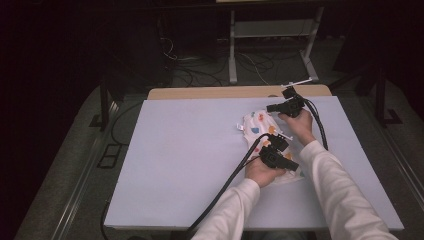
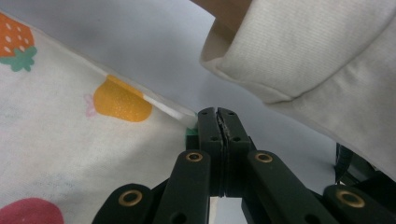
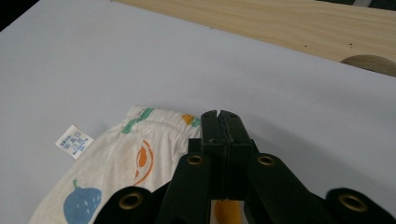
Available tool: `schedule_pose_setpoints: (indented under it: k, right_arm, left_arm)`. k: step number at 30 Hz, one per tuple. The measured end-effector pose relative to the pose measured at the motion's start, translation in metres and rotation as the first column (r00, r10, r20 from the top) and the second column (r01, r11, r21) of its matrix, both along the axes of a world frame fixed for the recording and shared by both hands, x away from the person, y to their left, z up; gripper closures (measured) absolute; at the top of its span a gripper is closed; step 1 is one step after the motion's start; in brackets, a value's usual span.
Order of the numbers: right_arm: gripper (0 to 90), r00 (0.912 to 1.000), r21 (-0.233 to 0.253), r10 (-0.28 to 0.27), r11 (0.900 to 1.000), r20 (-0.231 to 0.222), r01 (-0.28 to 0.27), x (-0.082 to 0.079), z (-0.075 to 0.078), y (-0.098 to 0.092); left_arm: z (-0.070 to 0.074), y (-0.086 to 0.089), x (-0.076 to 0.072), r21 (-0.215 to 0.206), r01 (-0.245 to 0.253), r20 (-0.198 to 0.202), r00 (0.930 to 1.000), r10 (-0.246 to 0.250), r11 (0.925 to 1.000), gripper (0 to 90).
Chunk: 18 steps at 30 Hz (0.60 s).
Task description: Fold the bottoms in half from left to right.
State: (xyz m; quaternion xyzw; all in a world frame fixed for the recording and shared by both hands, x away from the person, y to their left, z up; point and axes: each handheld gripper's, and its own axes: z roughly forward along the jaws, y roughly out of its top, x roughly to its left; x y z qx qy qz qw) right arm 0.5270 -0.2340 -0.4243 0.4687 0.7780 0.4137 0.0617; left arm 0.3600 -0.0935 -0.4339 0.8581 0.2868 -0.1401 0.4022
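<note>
A small white garment (image 1: 257, 125) printed with coloured fruit lies on the pale blue mat (image 1: 190, 150), right of centre. My left gripper (image 1: 294, 165) sits at the garment's near end. In the left gripper view its jaws (image 2: 217, 112) are shut, pinching the garment's (image 2: 70, 140) hemmed corner. My right gripper (image 1: 271, 107) is at the far end. In the right gripper view its jaws (image 3: 218, 114) are shut at the banded edge of the garment (image 3: 116, 158), with cloth running under them. A white care label (image 3: 74, 141) sticks out at the side.
The wooden tabletop (image 3: 280, 23) shows beyond the mat's far edge. A white sleeve (image 2: 303, 51) hangs close above the left gripper. Black cables (image 1: 225, 187) trail from the grippers over the mat. A metal frame and loose cables (image 1: 235, 60) stand on the floor behind.
</note>
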Motion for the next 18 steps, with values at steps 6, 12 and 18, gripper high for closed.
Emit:
schedule_pose_setpoints:
  k: [6,12,18]
  right_arm:
    - [88.3,1.0,-0.004,-0.004,1.0,-0.001,0.004,0.0,-0.001,-0.001]
    - [88.3,1.0,-0.013,-0.003,1.0,-0.002,0.003,-0.001,0.0,-0.002]
    - [88.3,1.0,-0.021,-0.006,1.0,0.002,0.006,-0.003,0.0,-0.005]
  left_arm:
    - [-0.003,-0.004,0.001,-0.005,-0.005,-0.009,1.0,0.005,1.0,88.7]
    - [-0.005,-0.01,0.001,-0.003,-0.003,-0.012,0.9999,0.003,1.0,88.7]
    - [-0.008,-0.014,0.0,-0.003,-0.004,-0.014,0.9999,0.004,1.0,88.7]
